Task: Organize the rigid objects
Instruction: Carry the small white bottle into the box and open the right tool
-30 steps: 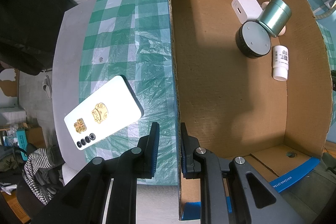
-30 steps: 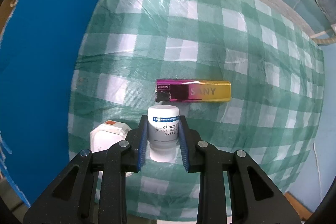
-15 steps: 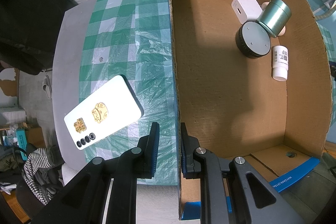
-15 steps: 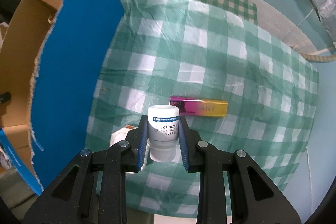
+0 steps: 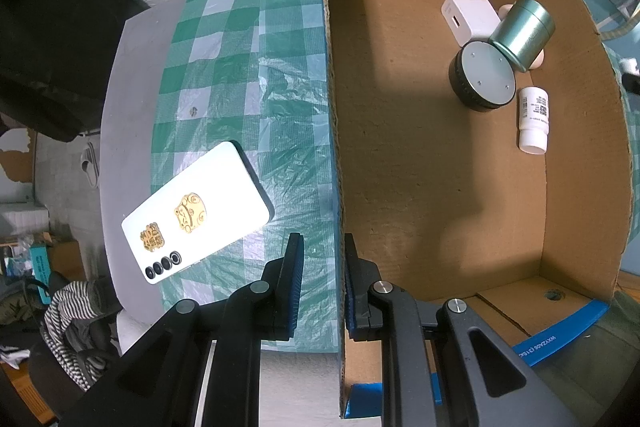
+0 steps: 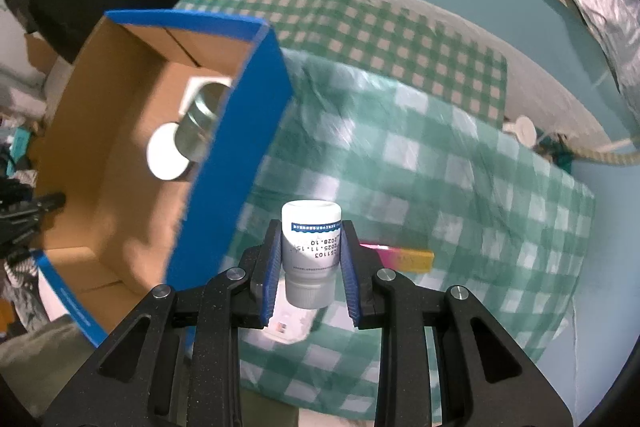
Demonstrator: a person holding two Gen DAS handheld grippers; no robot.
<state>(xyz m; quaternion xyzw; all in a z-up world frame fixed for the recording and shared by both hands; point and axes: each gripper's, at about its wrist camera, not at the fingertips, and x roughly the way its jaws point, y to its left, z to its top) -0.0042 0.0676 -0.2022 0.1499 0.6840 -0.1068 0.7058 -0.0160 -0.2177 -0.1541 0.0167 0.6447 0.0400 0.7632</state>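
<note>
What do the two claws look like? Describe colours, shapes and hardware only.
Both match: the left claw and right claw have matte black angular arms with triangular cut-outs, round silver pivot screws, and flat fingers faced with ribbed blue pads. No cables, markings or sleeves show.

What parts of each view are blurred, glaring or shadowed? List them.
Left wrist view: sharp; glare whitens the phone; a soft shadow lies across the floor of the cardboard box; fisheye bends its walls. Right wrist view: tablecloth and box smear with motion blur, while the white bottle in the right tongs stays crisp.
</note>
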